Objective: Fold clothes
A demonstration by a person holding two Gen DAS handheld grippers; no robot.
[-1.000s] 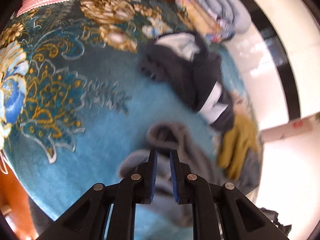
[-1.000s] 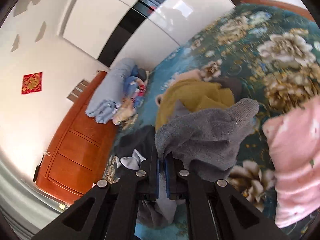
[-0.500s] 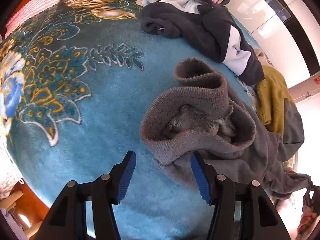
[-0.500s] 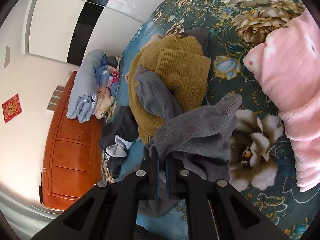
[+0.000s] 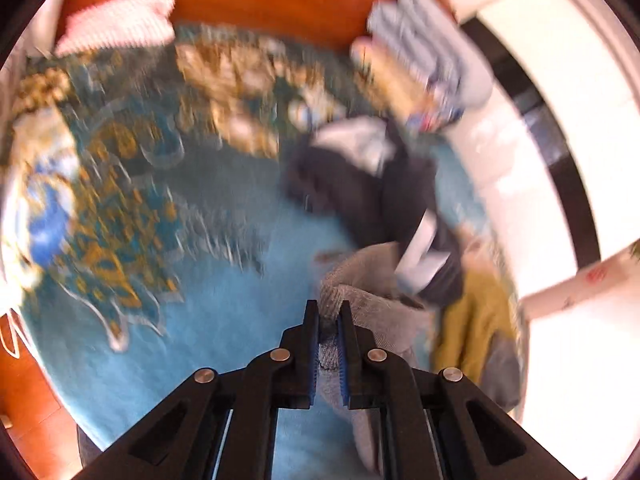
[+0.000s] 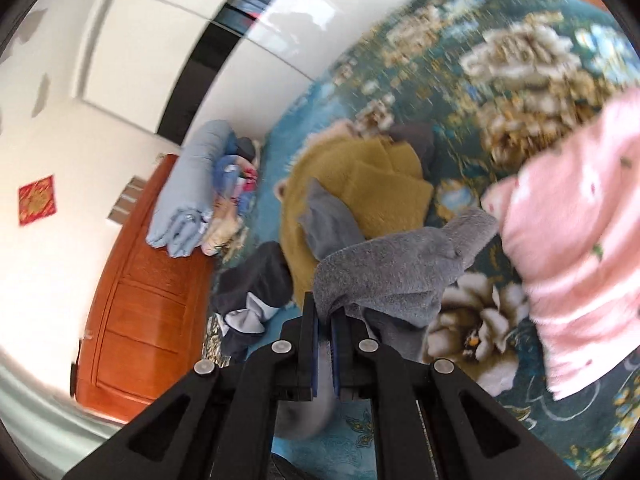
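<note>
**Gripping the grey garment at two points above the bed**

Nearest the left wrist camera, the left hand-held gripper (image 5: 328, 320) has just snapped closed on the ribbed edge of the grey garment (image 5: 360, 304); half a second ago its jaws stood wide on either side of that edge, and now grey knit is pinched between the blue pads. The view is blurred by motion.

In the right wrist view, the right hand-held gripper (image 6: 325, 316) stays clamped narrow on another part of the same grey garment (image 6: 400, 272), as it was a second ago, with the cloth bunched and draped just beyond its fingertips.

So both grippers now hold the garment, which likely means it can be lifted and spread for folding (no fold is made yet).

Beneath it lies the bed (image 5: 224, 340), covered in a teal floral blanket. Just beyond the grey cloth sits a mustard knit (image 6: 360, 184), and beside that a dark garment with white panels (image 5: 360, 184). To the right in the right wrist view lies a pink fleecy item (image 6: 568, 240).

Farther off, rolled light-blue bedding (image 6: 188, 192) rests against the orange wooden headboard (image 6: 136, 312), with white walls behind.
</note>
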